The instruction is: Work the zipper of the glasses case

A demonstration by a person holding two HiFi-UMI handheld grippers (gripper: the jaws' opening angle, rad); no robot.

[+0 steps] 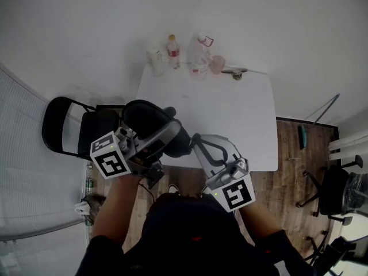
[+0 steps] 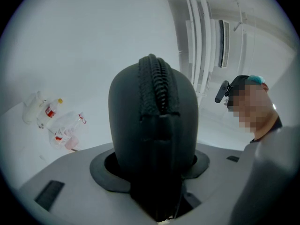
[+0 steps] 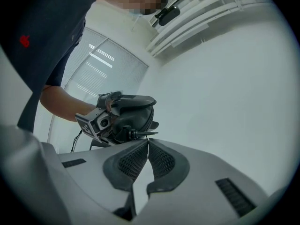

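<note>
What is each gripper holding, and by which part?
Left gripper clamps the glasses case by one end. Right gripper: shut at the zipper pull; grip unclear.

White worktop [image 1: 230,125] is carrying a row of items along its far edge. A white container [image 1: 154,59] is standing at the left end, with a red-labelled, yellow-capped bottle [image 1: 173,52] standing just beside it. Clear plastic packaging [image 1: 199,55] and a pink cup [image 1: 217,65] are sitting next. A small dark object [image 1: 236,73], too small to identify, is lying at the right end.
</note>
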